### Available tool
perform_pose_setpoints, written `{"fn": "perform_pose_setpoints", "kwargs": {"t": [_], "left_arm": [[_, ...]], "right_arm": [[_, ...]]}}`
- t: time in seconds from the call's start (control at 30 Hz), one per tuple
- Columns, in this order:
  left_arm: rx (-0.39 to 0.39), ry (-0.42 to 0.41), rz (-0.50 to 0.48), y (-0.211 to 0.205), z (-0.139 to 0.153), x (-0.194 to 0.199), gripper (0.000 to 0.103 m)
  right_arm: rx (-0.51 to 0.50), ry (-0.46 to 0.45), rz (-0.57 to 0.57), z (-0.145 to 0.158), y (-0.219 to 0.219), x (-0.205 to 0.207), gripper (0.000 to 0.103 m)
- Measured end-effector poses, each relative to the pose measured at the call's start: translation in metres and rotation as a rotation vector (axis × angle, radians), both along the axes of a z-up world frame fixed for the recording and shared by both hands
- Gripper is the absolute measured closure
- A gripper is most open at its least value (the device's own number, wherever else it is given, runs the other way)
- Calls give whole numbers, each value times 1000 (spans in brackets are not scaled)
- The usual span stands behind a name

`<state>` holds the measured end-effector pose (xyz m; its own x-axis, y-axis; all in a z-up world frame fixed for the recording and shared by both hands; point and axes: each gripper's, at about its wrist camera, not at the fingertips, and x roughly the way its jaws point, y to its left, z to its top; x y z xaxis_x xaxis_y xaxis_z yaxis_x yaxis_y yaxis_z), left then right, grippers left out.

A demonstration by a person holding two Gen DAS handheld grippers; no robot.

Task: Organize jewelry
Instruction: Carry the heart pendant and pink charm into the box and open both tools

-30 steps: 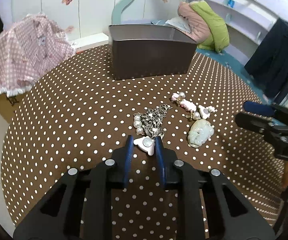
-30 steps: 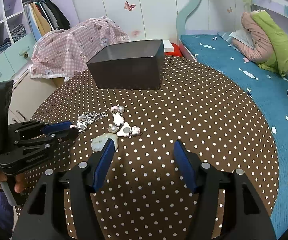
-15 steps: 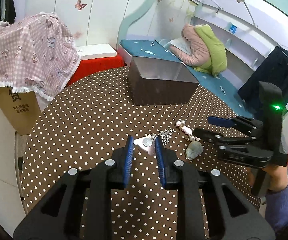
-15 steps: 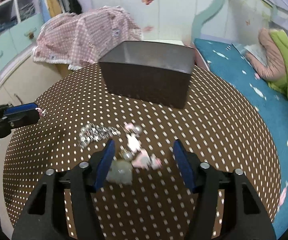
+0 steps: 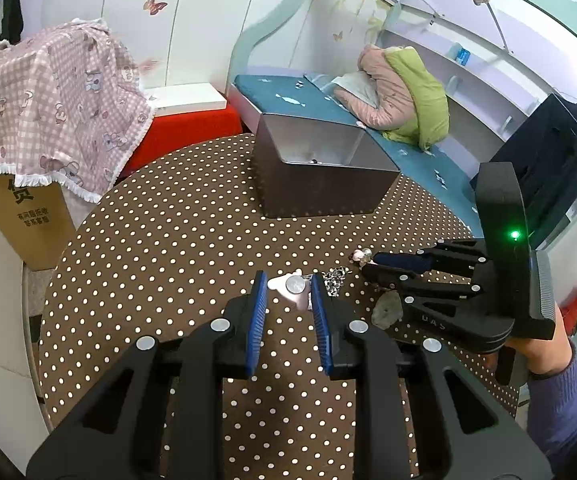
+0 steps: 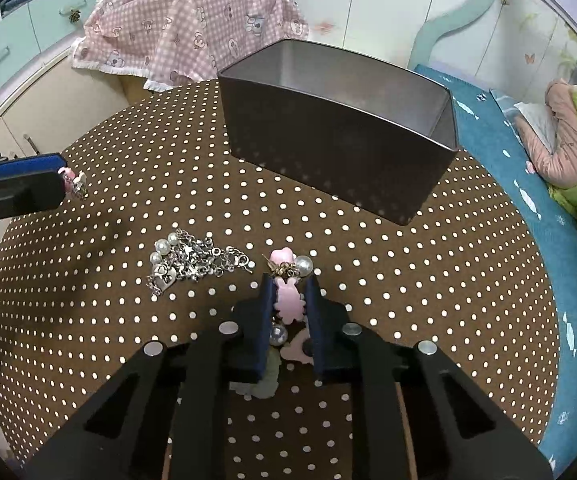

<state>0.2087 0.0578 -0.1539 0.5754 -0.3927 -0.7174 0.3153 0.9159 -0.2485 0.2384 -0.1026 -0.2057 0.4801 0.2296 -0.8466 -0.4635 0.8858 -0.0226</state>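
- Currently, the left gripper (image 5: 286, 292) grips a white charm (image 5: 288, 286) with a silver disc, raised above the dotted table (image 5: 148, 248).
- The right gripper (image 6: 288, 304) jaws are closing on a pink bunny charm (image 6: 288, 305) lying on the table.
- A silver chain bracelet (image 6: 192, 262) lies left of it.
- The open dark box (image 6: 340, 132) stands beyond.

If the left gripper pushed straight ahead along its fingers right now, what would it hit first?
Probably the polka-dot tablecloth: the left gripper, shut on a white charm, points down at bare cloth just beyond it. The metal box sits farther back, likely above that line, though depth is unclear.
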Motion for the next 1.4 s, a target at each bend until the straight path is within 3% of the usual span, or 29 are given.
{"fn": "perform_pose_setpoints", "kwargs": {"t": [0.53,0.63,0.73,0.97,1.17,1.23,1.4], "left_arm": [[-76,-2,-117,-35,33,27,80],[-81,-1,-143,-46,40,39,80],[-107,18,-173,-57,49,58,80],[-137,52,-159,-66,64,107,80],[-67,111,-95,-78,51,148,80],[-11,126,-81,-87,41,158,80],[39,162,-76,-98,17,172,80]], "right_arm": [[309,0,-10,70,-45,-17,88],[272,-50,-28,79,-44,-13,88],[297,-66,-40,89,-48,-3,88],[307,-125,-70,112,-49,31,88],[276,-138,-97,107,-40,58,88],[272,-117,-101,99,-37,67,88],[245,-74,-109,80,-33,82,88]]}}
